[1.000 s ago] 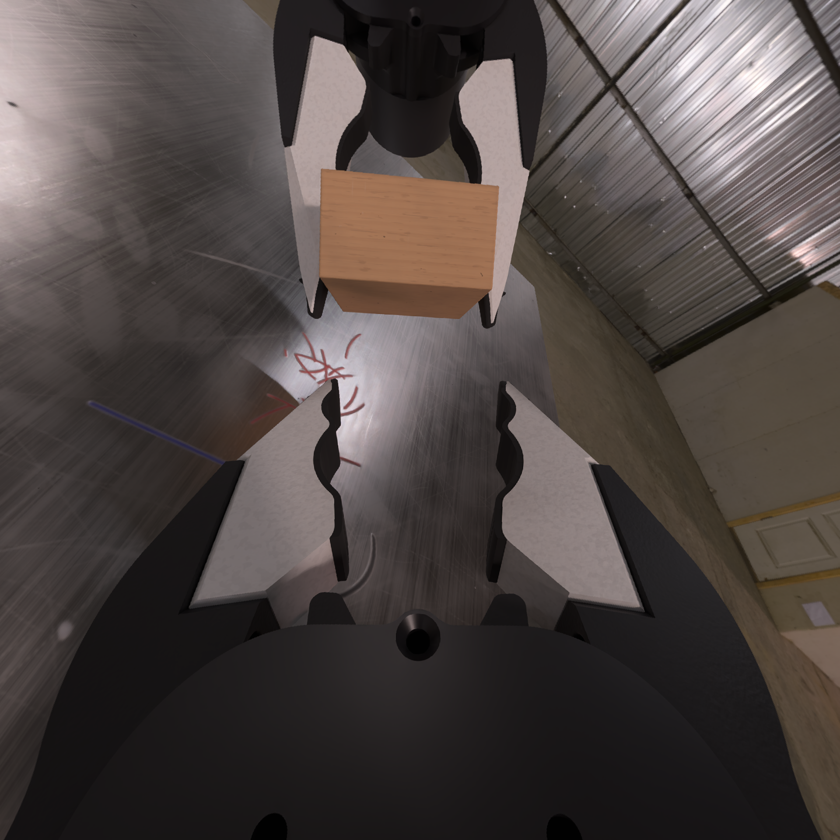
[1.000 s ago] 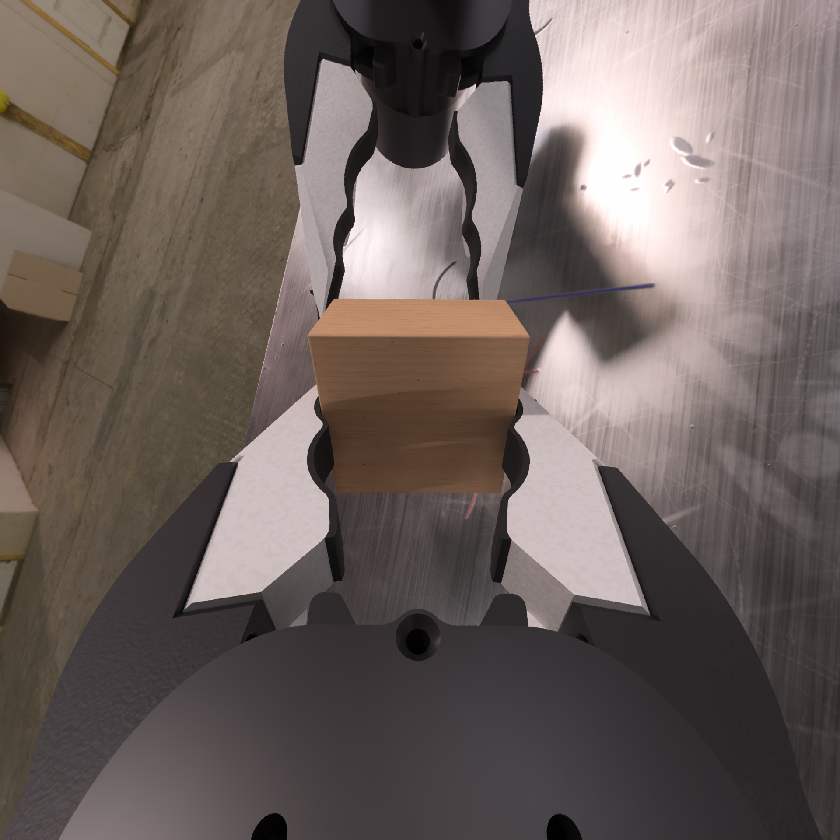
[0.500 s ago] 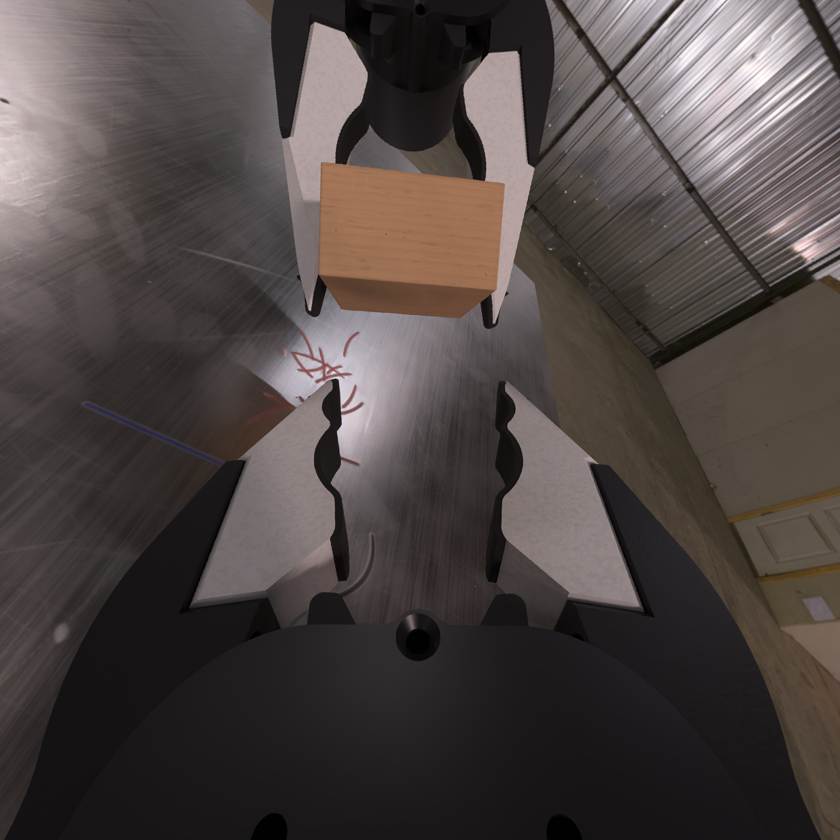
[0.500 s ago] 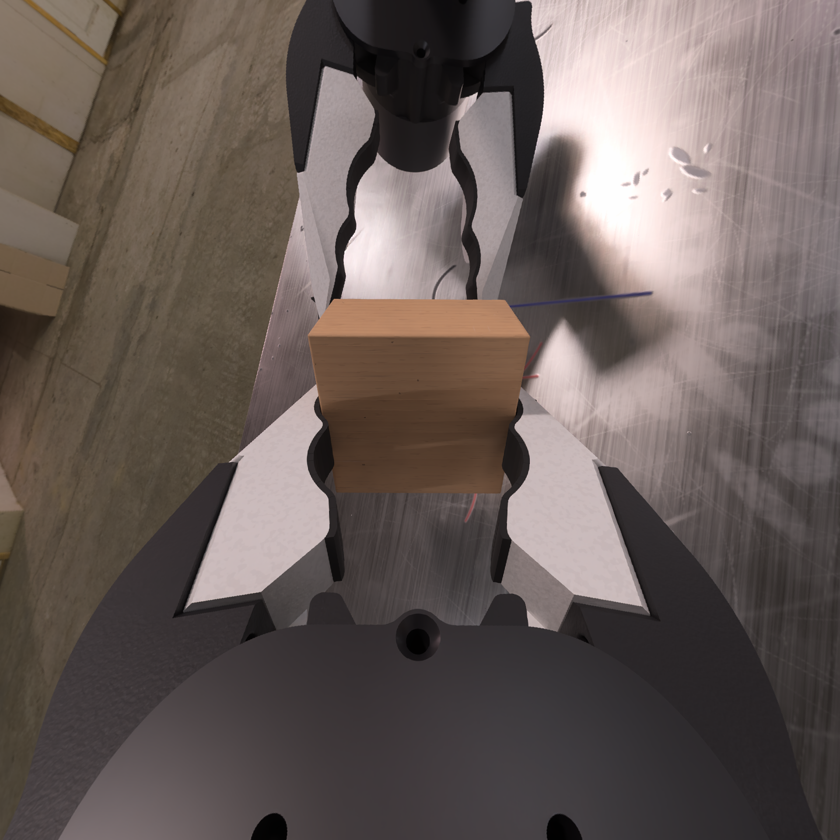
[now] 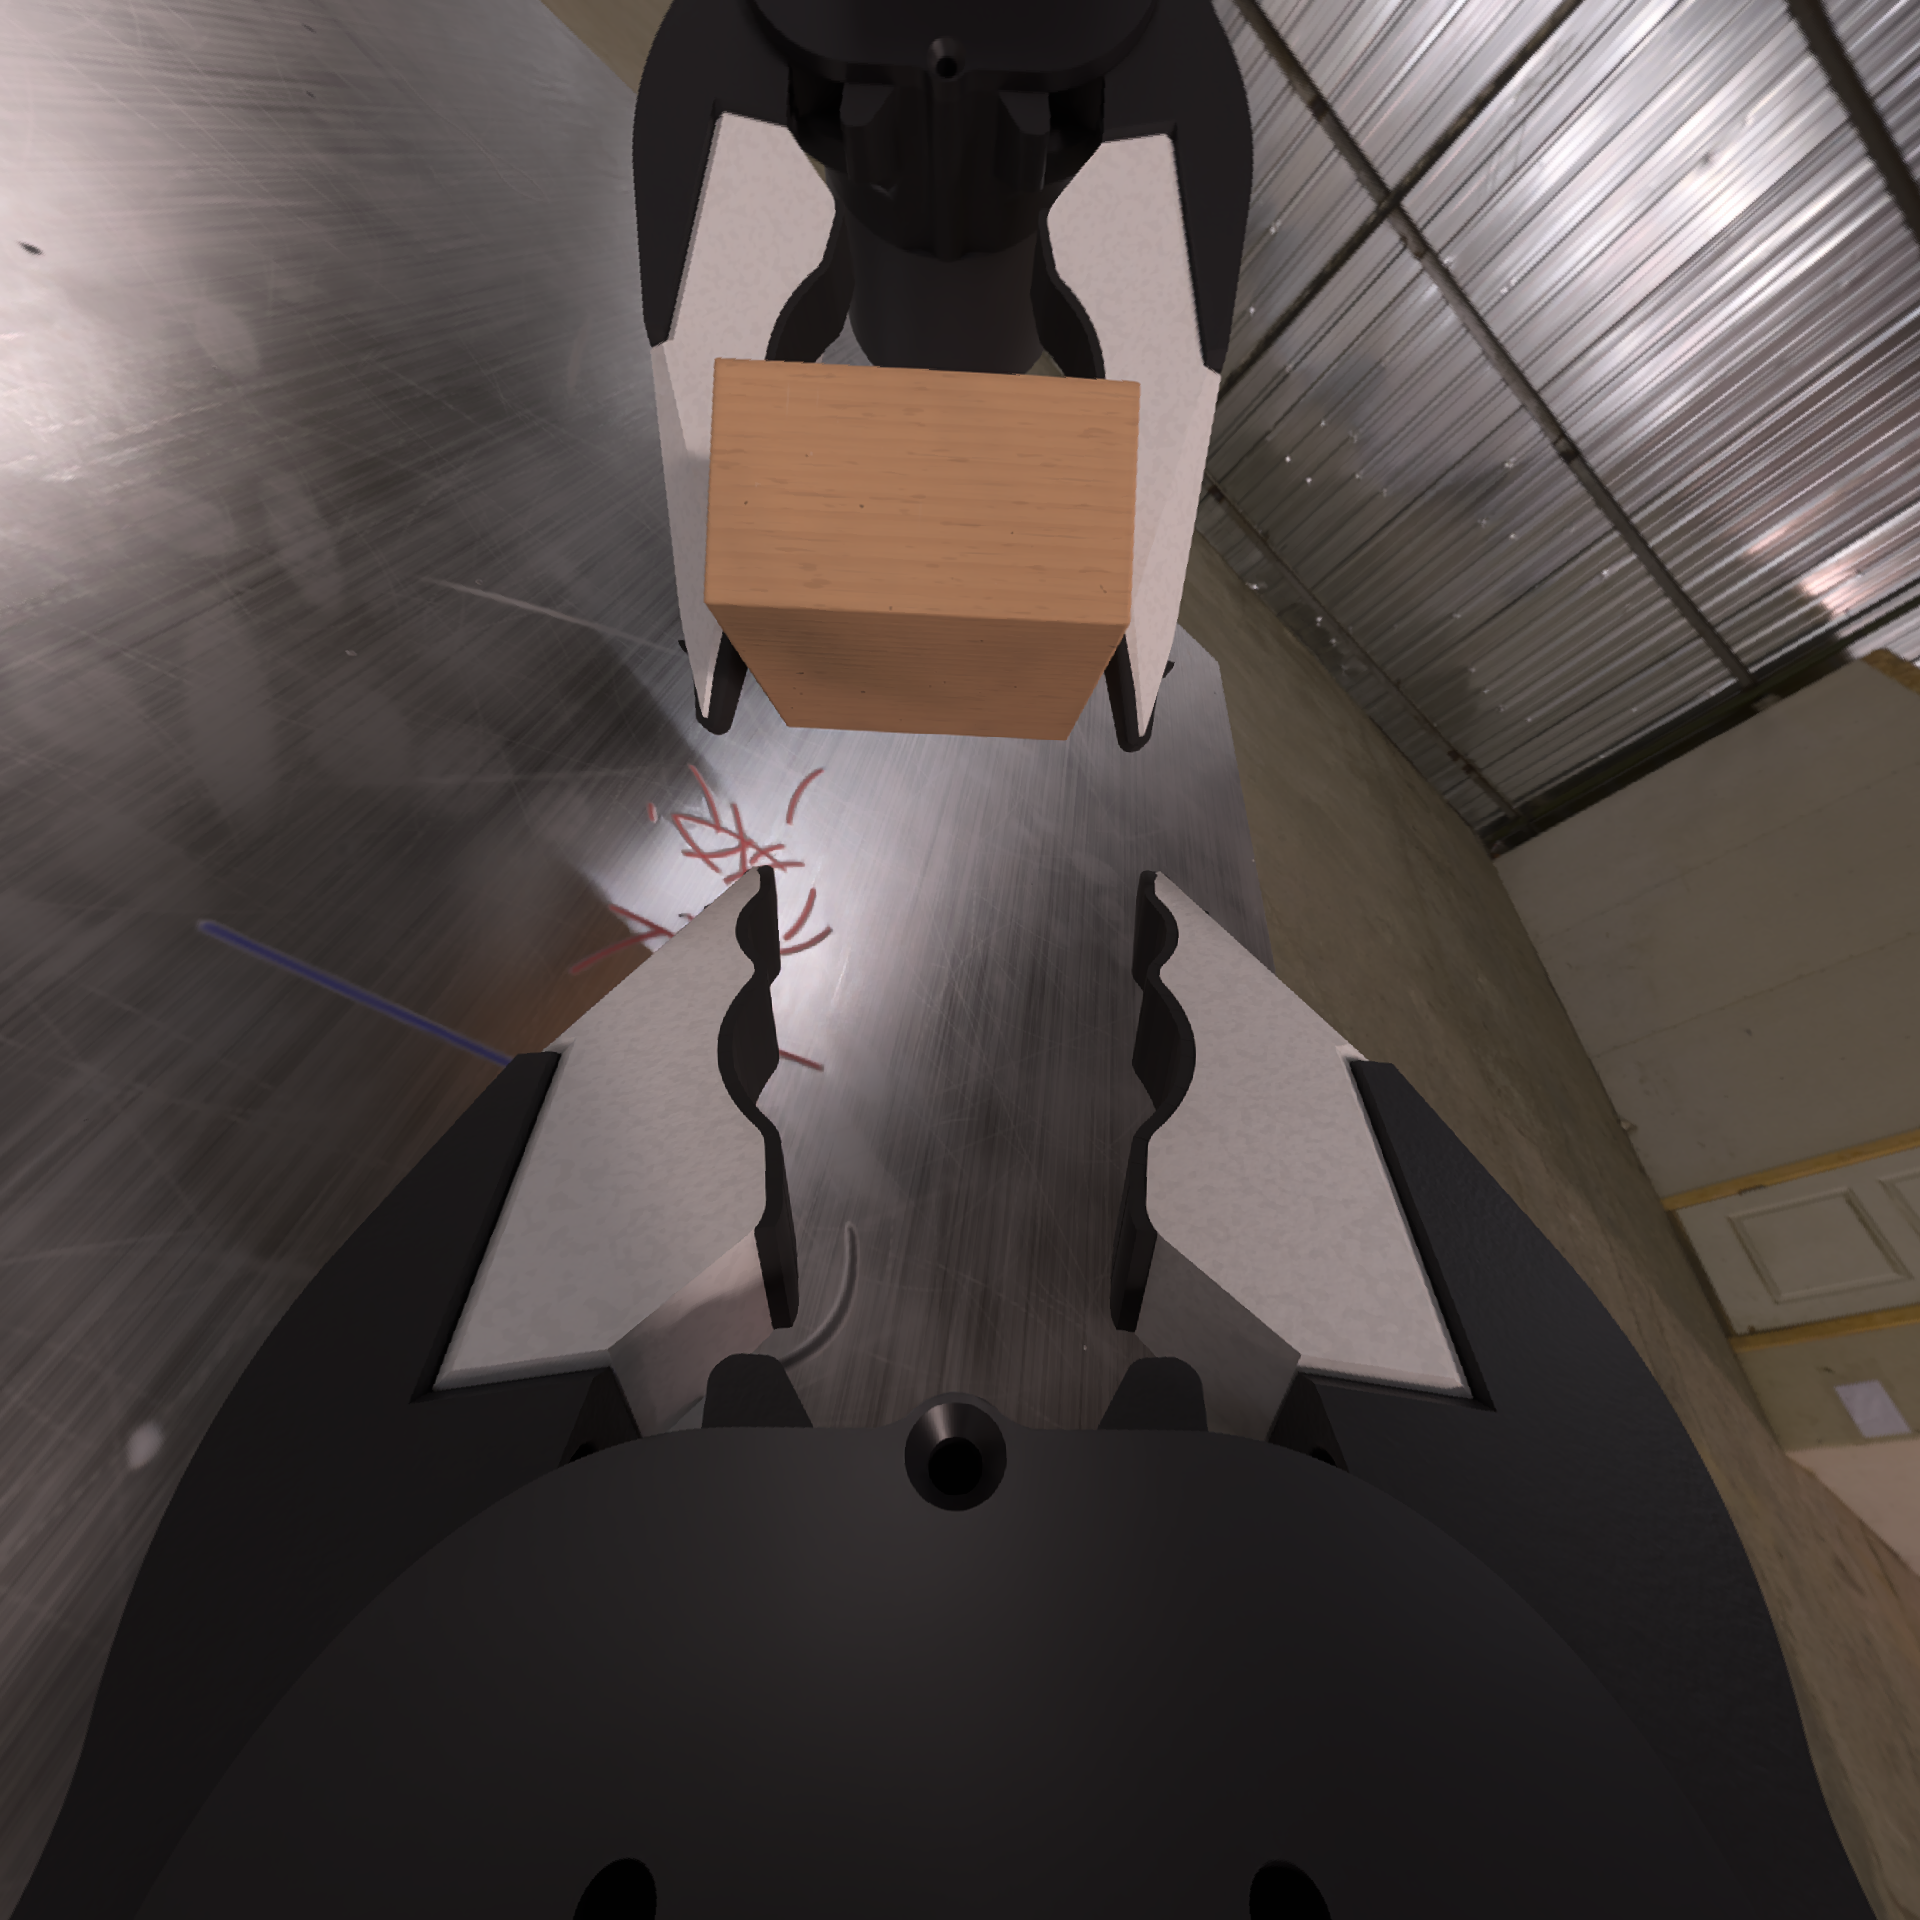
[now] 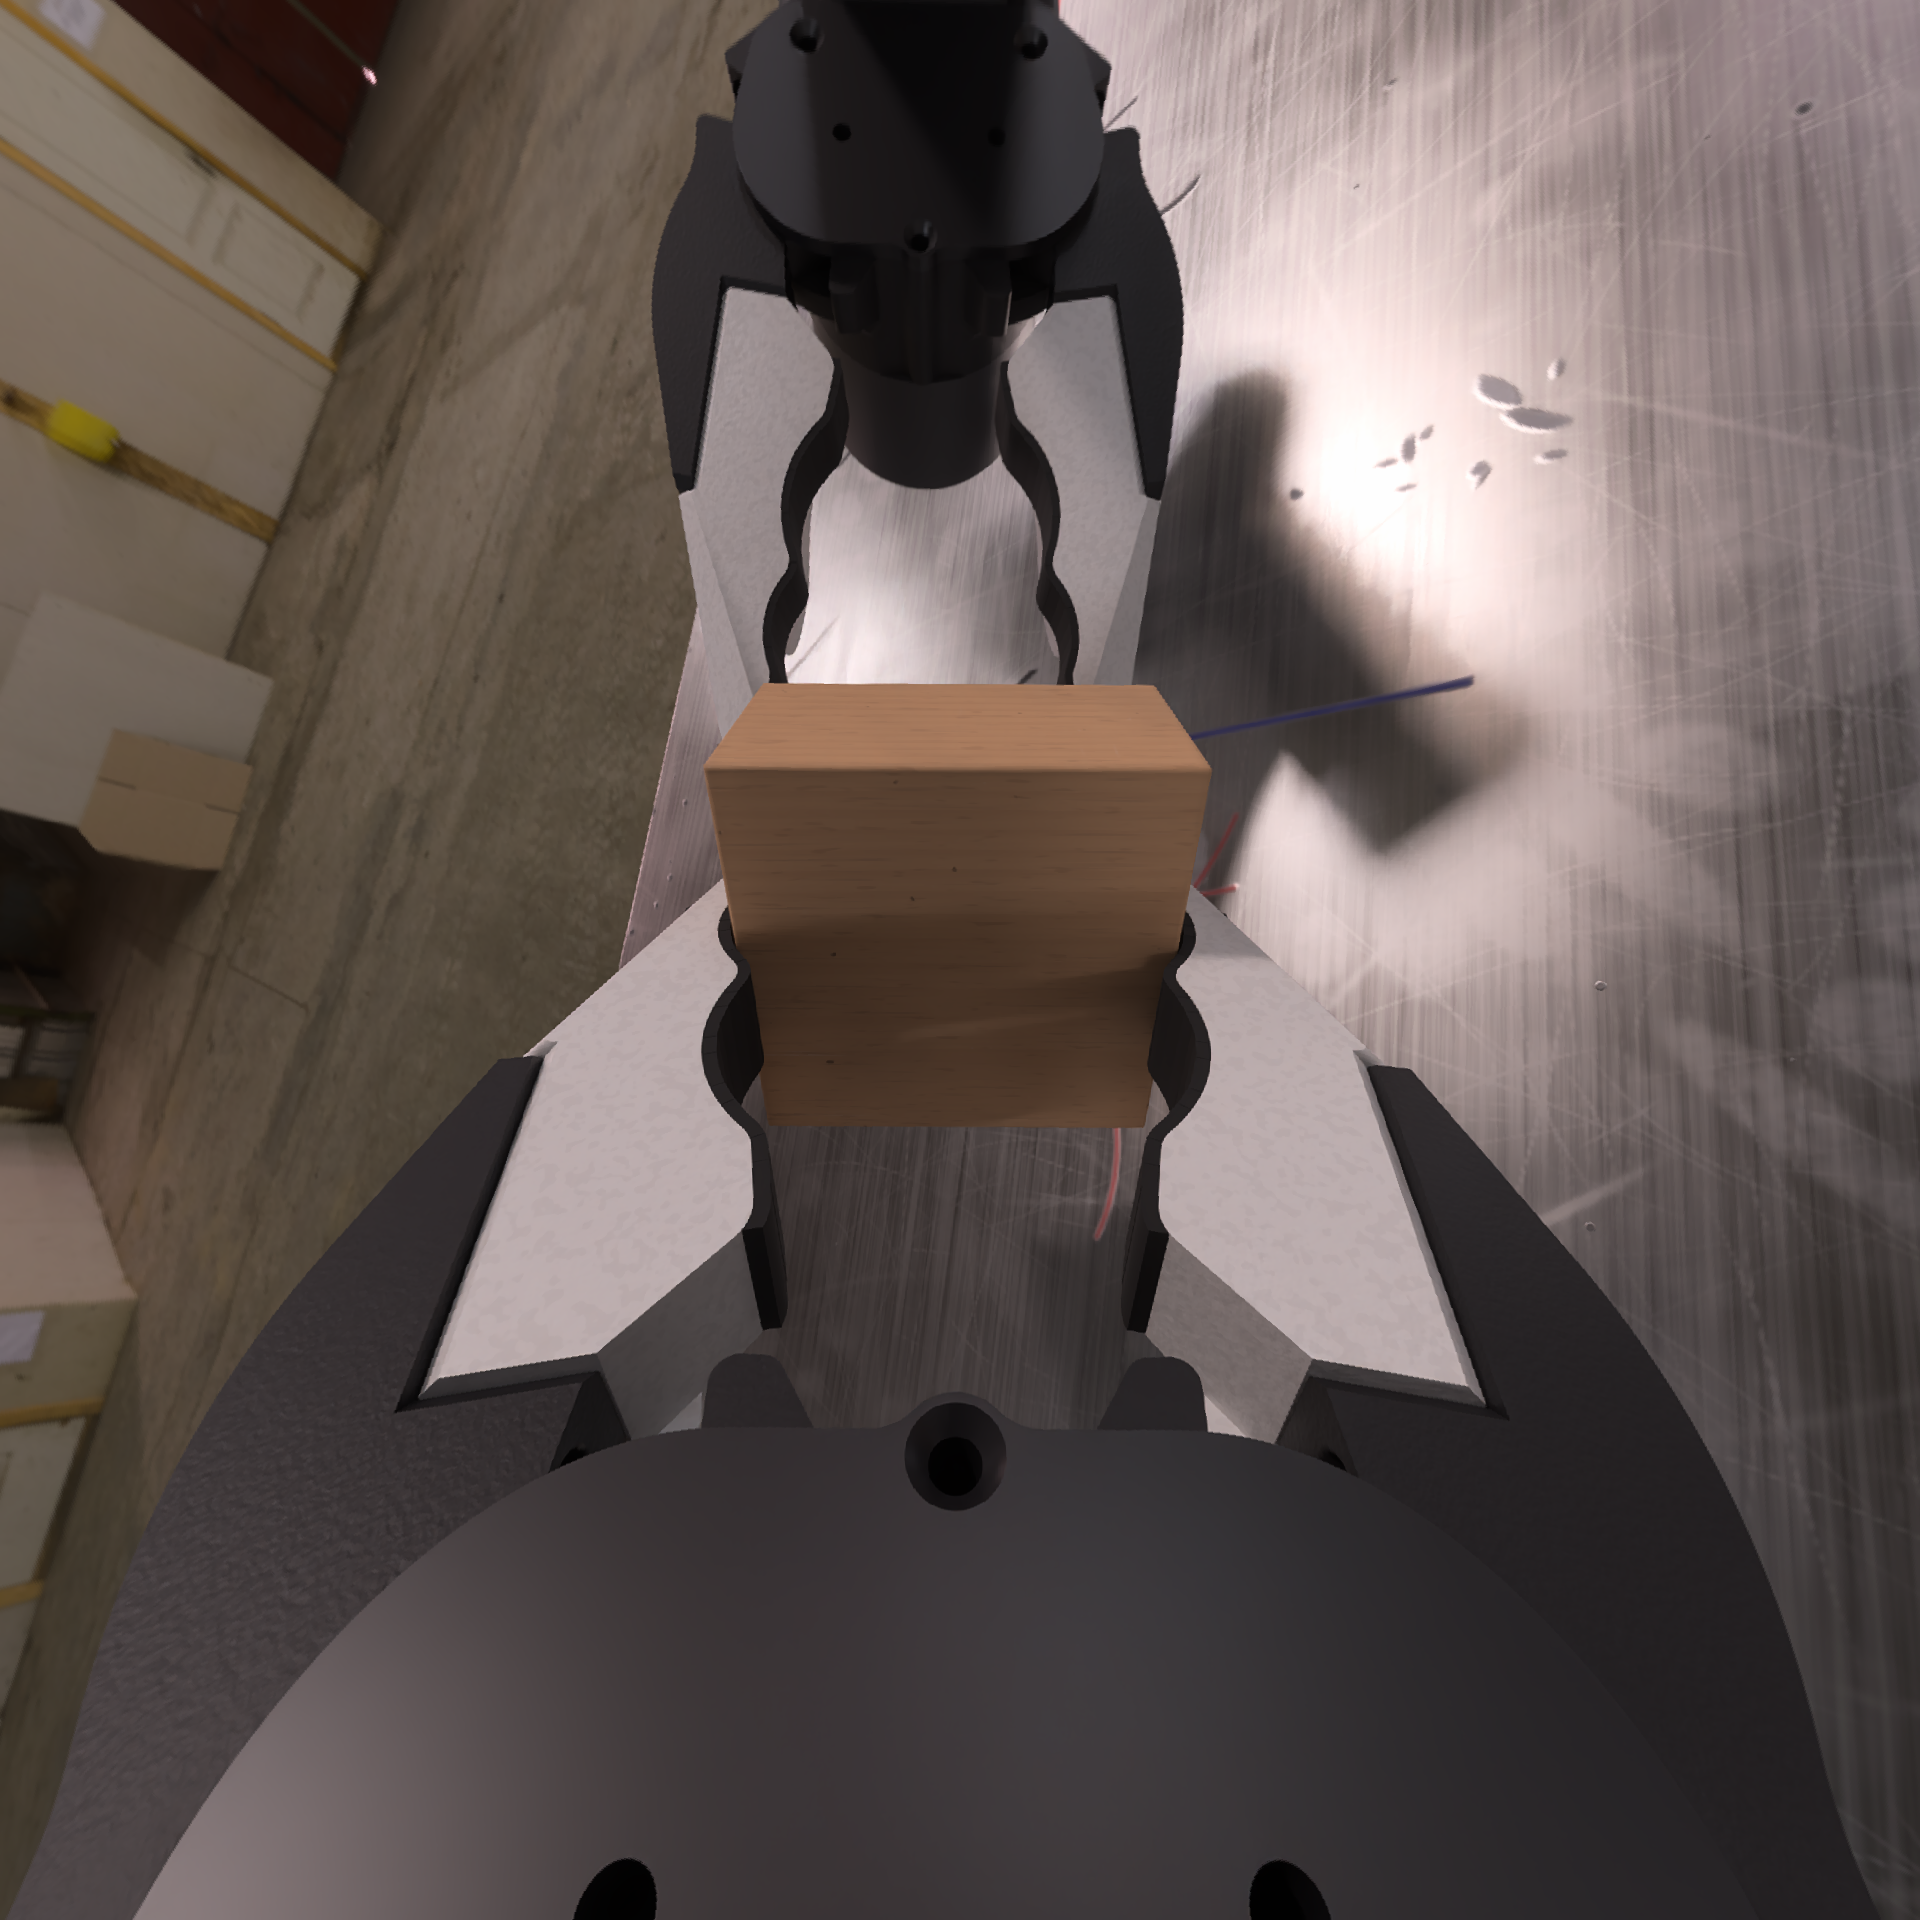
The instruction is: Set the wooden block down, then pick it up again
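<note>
The wooden block is a light brown cuboid held between the fingertips of my right gripper, which is shut on it. The block sits clear of the scratched metal table. In the left wrist view the block shows straight ahead in the right gripper. My left gripper is open and empty, facing the block a short gap away. It also shows in the right wrist view, jaws apart just behind the block.
Red scribbles and a thin blue line mark the metal table under the grippers. The table edge runs close beside them, with concrete floor beyond it. Cabinets and boxes stand farther off.
The right gripper keeps its hold on the block. The views have shifted a little, and more of the left gripper's body now shows in the right wrist view. The left jaws stay open.
</note>
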